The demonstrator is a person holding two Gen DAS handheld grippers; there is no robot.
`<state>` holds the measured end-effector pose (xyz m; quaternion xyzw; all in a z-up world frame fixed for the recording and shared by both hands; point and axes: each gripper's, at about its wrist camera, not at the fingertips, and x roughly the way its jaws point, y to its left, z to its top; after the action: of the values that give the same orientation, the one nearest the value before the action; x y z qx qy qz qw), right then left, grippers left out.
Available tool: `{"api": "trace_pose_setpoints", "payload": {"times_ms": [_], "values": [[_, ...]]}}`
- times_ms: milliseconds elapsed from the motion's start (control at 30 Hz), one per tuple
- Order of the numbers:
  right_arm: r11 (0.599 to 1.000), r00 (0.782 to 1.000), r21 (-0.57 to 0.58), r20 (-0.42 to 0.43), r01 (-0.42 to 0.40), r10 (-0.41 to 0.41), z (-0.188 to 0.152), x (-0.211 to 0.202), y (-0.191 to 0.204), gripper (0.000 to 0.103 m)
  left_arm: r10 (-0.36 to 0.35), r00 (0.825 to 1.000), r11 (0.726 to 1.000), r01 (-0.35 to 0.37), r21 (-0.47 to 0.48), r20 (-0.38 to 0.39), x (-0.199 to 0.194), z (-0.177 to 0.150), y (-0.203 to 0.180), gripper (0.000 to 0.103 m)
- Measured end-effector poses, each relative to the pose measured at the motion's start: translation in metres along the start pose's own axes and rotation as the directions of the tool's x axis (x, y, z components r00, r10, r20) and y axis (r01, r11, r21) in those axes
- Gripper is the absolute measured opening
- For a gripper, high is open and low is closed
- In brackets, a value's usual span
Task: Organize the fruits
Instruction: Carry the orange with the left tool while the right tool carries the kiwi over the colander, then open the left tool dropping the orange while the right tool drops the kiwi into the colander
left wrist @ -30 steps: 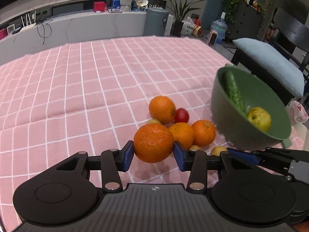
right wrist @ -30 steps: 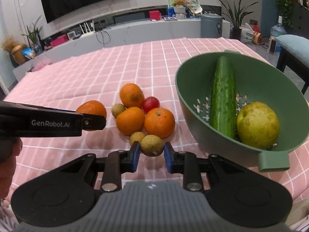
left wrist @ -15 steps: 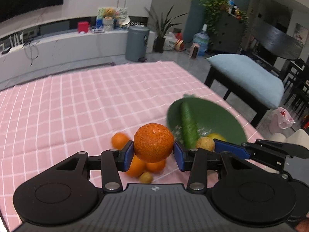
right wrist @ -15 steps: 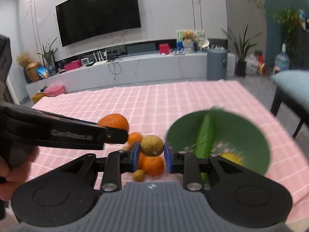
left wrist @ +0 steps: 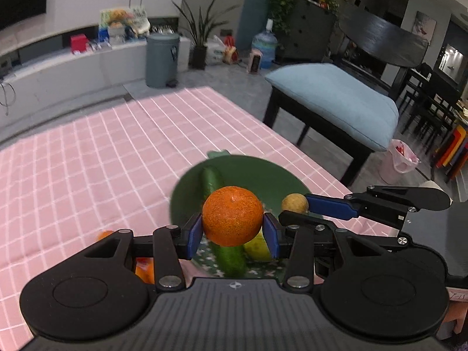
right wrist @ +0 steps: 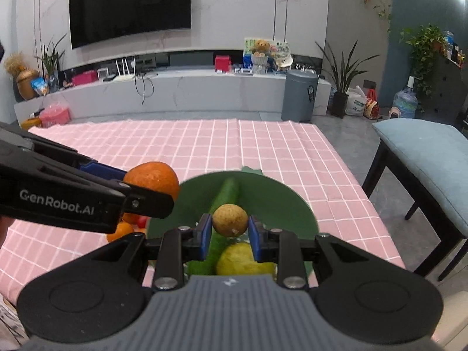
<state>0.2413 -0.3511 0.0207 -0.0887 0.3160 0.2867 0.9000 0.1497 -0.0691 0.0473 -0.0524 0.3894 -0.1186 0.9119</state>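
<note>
My left gripper (left wrist: 232, 231) is shut on a large orange (left wrist: 232, 216) and holds it above the green colander bowl (left wrist: 263, 175). My right gripper (right wrist: 229, 234) is shut on a small brown fruit (right wrist: 230, 220), also above the bowl (right wrist: 278, 199). The bowl holds a cucumber (left wrist: 212, 179) and a yellow-green fruit (right wrist: 244, 260). In the left wrist view the right gripper comes in from the right with the brown fruit (left wrist: 294, 203). In the right wrist view the left gripper's orange (right wrist: 153, 177) hangs at the bowl's left rim.
Other oranges (right wrist: 121, 231) and a red fruit (right wrist: 142, 221) lie on the pink checked tablecloth (left wrist: 87, 161) left of the bowl. A bench with a blue cushion (left wrist: 336, 99) stands past the table's right edge. A grey bin (right wrist: 299, 95) stands beyond the far edge.
Both grippers have risen from the fruit pile and moved right, each carrying its fruit, and now hang over the green bowl.
</note>
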Motion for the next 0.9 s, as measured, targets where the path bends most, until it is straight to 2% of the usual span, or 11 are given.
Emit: {"api": "trace_pose_setpoints", "payload": {"times_ms": [200,400,600,900], "values": [[0.999,0.996,-0.029,-0.093,-0.015,0.012,-0.002,0.021,-0.016,0.023,-0.037,0.995,0.999,0.036,-0.018,-0.092,0.024,-0.001,-0.003,0.050],[0.999,0.982,-0.004,-0.185,-0.050,0.049,-0.006,0.041,-0.020,0.023,-0.042,0.979,0.999,0.034,-0.042,-0.200,0.047,-0.004,0.000,0.050],[0.998,0.967,-0.006,-0.246,-0.066,0.062,-0.011,0.050,-0.019,0.023,-0.038,0.969,0.998,0.026,-0.054,-0.245,0.059,-0.008,0.004,0.050],[0.996,0.954,0.008,-0.287,-0.088,0.087,-0.013,0.054,-0.018,0.024,-0.044,0.958,0.997,0.024,-0.072,-0.284,0.069,-0.009,0.007,0.051]]}}
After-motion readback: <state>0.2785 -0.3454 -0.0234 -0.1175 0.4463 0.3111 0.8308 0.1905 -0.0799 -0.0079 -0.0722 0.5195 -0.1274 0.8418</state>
